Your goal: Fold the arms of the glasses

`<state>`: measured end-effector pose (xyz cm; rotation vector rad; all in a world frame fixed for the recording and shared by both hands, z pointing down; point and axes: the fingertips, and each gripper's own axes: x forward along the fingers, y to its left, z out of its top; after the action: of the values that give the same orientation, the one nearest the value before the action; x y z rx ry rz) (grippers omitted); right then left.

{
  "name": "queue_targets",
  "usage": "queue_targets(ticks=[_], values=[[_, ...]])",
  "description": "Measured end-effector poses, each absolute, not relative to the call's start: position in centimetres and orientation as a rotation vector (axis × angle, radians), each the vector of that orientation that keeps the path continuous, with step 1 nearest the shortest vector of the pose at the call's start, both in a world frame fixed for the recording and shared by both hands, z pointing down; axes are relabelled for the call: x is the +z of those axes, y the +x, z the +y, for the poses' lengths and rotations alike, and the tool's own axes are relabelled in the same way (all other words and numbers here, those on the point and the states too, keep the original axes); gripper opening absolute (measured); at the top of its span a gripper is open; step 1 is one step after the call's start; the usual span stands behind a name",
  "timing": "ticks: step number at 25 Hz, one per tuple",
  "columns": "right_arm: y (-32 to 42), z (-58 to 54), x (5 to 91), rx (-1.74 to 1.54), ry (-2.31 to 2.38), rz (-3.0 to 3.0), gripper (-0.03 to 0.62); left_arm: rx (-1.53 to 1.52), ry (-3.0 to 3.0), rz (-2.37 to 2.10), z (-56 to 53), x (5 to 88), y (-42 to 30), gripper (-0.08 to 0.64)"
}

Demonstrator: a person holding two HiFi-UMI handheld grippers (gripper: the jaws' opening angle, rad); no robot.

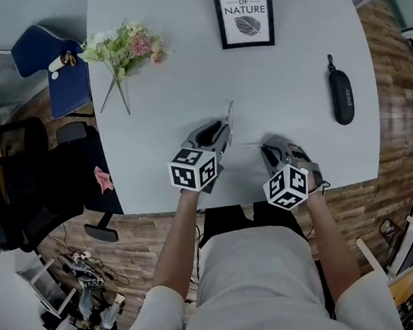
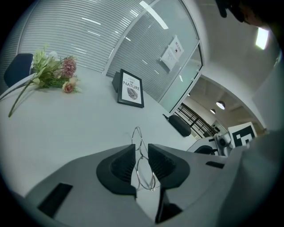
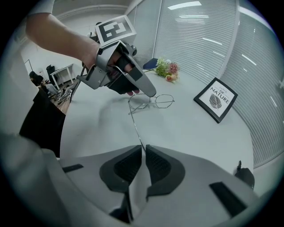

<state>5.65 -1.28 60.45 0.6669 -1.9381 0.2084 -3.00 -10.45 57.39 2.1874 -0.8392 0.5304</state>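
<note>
Basically a two-point hold. The left hand-held gripper (image 2: 141, 147) is clamped on the front of the glasses (image 3: 153, 103), w/ a lens rim btwn its ribbed black pads, prob. to keep the frame steady while the hinge gets worked. The right hand-held gripper (image 3: 143, 153) has its jaws pinched nearly together on the far end of one temple arm (image 3: 135, 126). That arm runs out straight from the frame, so it's not yet folded. The glasses sit near the front edge of the counter (image 1: 289, 40), btwn the two hand-held grippers; can't tell if the frame touches the surface. The frame is thin bare wire w/ rounded rims, likely springy & slippery under hard pads. The counter is smooth, matt, pale grey. A black oblong case (image 1: 341, 97) lies well apart at right.
</note>
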Motion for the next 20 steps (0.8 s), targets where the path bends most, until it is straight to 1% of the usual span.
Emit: queue_targets(ticks=[20], values=[[4.9,-4.5,60.4,0.24,0.69,-1.963,0.043,0.548,2.187,-0.791,-8.3,57.4,-2.2,0.087]])
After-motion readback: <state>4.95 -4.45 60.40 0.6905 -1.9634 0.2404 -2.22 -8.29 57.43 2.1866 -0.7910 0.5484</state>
